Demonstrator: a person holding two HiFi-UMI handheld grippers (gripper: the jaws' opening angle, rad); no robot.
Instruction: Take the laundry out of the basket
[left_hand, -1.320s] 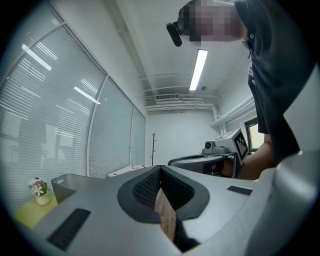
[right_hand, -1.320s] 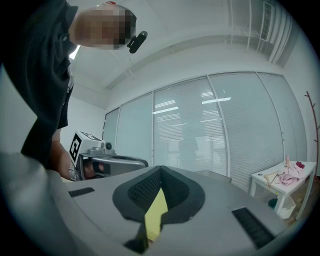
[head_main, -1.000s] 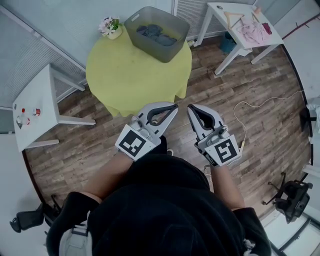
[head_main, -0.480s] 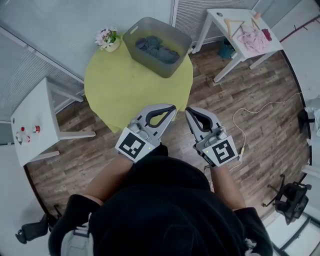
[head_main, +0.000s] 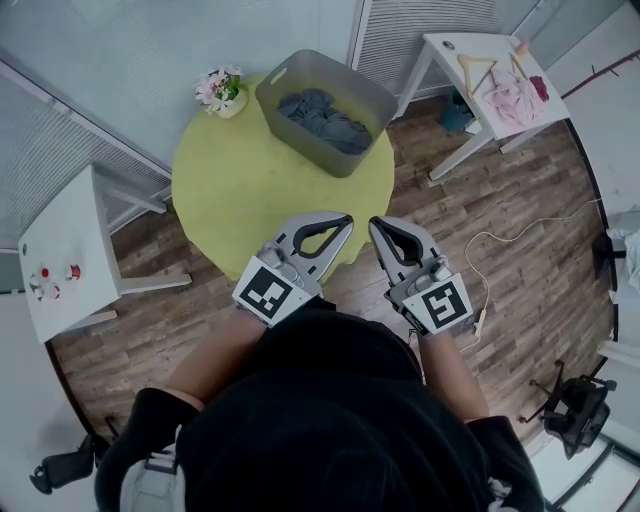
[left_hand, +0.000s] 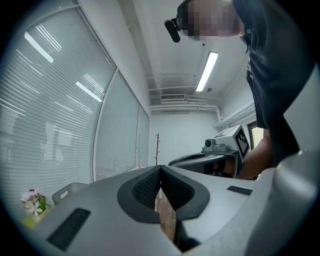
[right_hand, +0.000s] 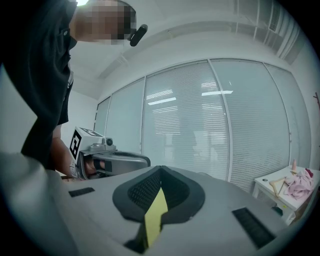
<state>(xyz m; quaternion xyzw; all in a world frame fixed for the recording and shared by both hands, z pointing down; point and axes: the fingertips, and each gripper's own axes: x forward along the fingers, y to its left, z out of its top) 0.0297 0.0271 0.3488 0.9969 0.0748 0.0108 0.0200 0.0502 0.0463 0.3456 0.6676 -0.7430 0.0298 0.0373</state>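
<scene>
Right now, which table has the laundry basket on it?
The round yellow table; the grey basket sits on it. The two white tables have none.

**Colours on the table (head_main: 250, 190)**

The table is yellow-green. On it, the basket (head_main: 295, 133) is grey, the laundry (head_main: 325, 115) dark blue-grey, the flowers (head_main: 218, 85) pink and white. The left hand-held gripper (head_main: 345, 220) and right hand-held gripper (head_main: 375, 225) are pale grey with black-and-white markers.

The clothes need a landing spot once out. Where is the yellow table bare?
Bare: the near half of the yellow table, this side of the grey basket and the flower pot. Crowded: its far rim, where those two stand; the right-hand white table carries a hanger and pink clothes.
</scene>
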